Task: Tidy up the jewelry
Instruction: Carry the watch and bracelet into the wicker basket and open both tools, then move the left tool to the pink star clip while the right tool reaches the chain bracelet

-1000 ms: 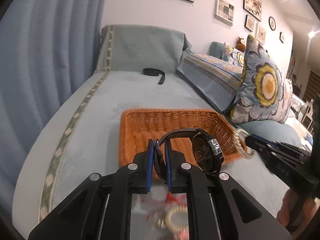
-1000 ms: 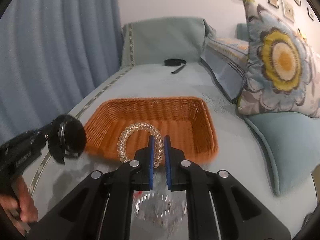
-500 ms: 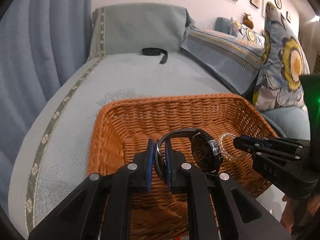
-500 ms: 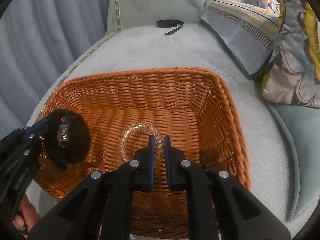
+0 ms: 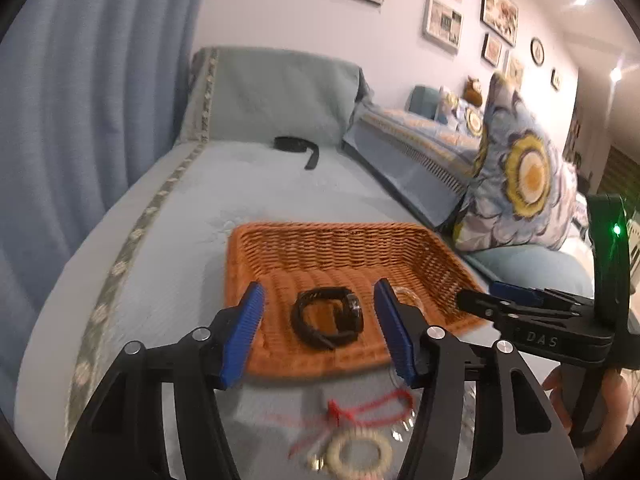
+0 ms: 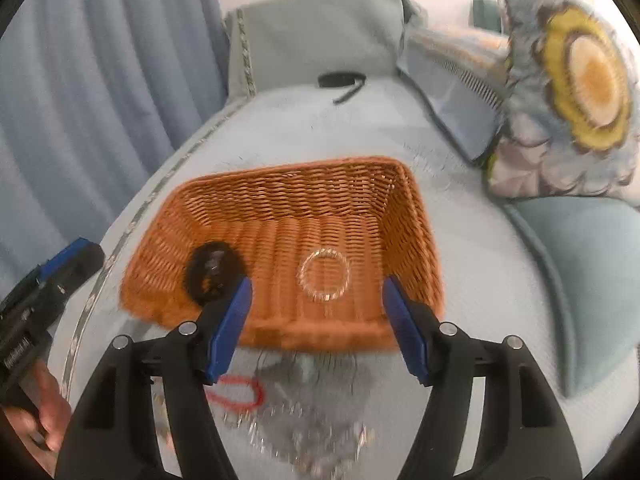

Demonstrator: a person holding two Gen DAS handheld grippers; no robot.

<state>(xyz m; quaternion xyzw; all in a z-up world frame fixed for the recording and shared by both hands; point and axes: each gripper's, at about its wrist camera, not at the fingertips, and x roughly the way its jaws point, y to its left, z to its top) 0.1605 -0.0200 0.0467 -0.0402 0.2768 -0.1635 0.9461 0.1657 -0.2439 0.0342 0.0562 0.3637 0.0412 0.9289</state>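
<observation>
A pale blue-green bedspread (image 5: 168,264) covers the bed, with blue curtains (image 5: 80,120) on the left, a floral pillow (image 5: 524,176) on the right and framed pictures (image 5: 444,24) on the far wall. The orange wicker basket (image 6: 288,184) sits on it, holding the black watch (image 5: 328,316) at left and the clear bead bracelet (image 6: 323,274) at right. The left gripper (image 5: 320,334) and the right gripper (image 6: 316,322) are both opening wide, nothing between their fingers. A red cord (image 5: 372,406) lies nearer.
</observation>
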